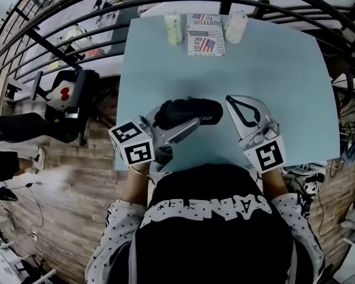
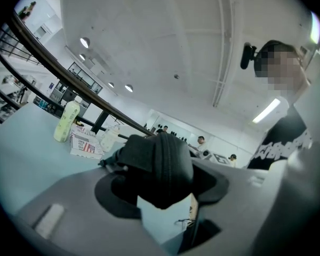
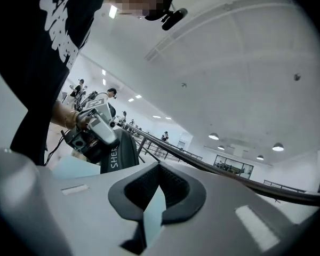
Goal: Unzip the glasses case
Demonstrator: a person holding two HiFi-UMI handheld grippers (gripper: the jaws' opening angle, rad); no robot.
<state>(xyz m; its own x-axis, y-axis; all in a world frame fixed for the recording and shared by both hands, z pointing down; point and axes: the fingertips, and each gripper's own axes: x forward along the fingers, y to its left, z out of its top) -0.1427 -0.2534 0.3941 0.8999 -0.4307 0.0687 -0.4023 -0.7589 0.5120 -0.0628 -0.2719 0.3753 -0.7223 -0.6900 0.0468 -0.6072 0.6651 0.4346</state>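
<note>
The black glasses case lies at the near middle of the pale blue table. My left gripper reaches in from the left and is shut on it. In the left gripper view the case fills the space between the pads, its zip ridge running up the middle. To the right of the case, my right gripper is shut with nothing in it. In the right gripper view its tips meet over bare table, and the case with white lettering stands off to the left, apart from them.
At the table's far edge stand a green-tinted bottle, a flag-printed box and a white bottle. A black railing curves behind the table. A chair with a bag sits left of the table.
</note>
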